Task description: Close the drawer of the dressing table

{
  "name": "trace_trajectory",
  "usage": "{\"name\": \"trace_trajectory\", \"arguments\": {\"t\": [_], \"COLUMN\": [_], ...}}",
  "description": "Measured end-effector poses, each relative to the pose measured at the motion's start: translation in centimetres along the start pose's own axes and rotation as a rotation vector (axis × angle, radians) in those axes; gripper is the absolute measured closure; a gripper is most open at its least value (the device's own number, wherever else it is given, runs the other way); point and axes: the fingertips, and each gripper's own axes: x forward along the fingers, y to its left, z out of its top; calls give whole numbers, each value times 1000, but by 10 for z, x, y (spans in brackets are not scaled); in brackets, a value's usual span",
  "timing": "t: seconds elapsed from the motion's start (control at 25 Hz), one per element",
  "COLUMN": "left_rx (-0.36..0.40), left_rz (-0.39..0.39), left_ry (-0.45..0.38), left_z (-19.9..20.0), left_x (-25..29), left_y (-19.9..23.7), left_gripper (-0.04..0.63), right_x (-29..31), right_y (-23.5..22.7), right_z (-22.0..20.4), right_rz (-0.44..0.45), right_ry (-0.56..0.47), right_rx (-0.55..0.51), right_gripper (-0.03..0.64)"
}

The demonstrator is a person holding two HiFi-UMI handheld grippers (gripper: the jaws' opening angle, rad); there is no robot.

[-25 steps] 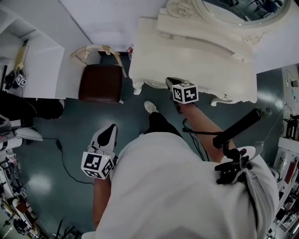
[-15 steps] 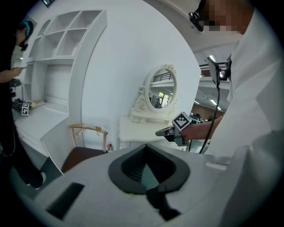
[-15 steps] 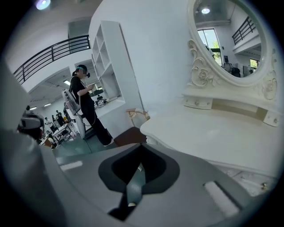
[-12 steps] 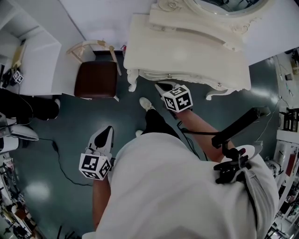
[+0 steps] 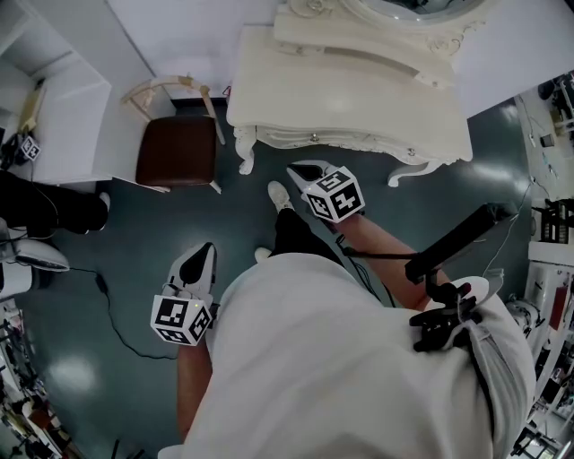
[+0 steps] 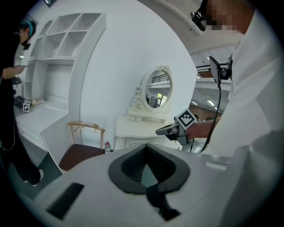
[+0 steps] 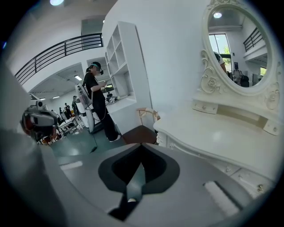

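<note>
Since a second ago the right gripper [image 5: 300, 169] has come away from the dressing table [image 5: 350, 85]: then its tip sat at the table's front edge, now it hangs over the floor [image 5: 126, 242] on the near side, just apart from the carved front and touching nothing. Its jaws are together with nothing between them. The left gripper [image 5: 203, 255] hangs low at the near left, well apart from the table; its jaws also look closed and empty, showing the same shape in its own view as the right one's.

The dressing table stands at the far side against the wall [image 5: 197, 27], its oval mirror [image 5: 404, 11] at the far edge and a chair [image 5: 175, 151] with a dark seat just beside it on the left. The drawer [image 5: 359, 142] is in the front under the top, marked by small knobs [image 5: 312, 136]. Its face seems flush with the rest of the front, no box or dark gap standing out, though the steep angle makes a small gap hard to rule out.

So the push looks done and the step in hand is the withdrawal. The next move calls for little: keep both grippers clear of the front, and if a gap does show, set the closed right tip flat against the drawer face beside a knob and press straight toward the wall
</note>
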Motion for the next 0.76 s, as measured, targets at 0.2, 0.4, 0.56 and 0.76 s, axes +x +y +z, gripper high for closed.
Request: {"name": "trace_trajectory", "arguments": {"t": [0.2, 0.4, 0.56, 0.76], "left_rx": [8, 21, 20, 30], "left_rz": [-12, -22, -37, -63], "left_ry": [3, -2, 10, 27], "left_z": [-2, 1, -4, -2], "left_x": [4, 4, 9, 18], "left_y": [-10, -18, -21, -29], "left_gripper": [594, 594, 594, 594], "right_x": [-12, -23, -30, -42], "right_y": [-1, -2, -6, -15], "right_z": [-5, -8, -11, -19], "right_rz": [-3, -15, -28, -44], "right_ry": [-6, -12, -16, -8], "right_rx": [-7, -11, -6, 9], "right_gripper": [617, 618, 618, 618]}}
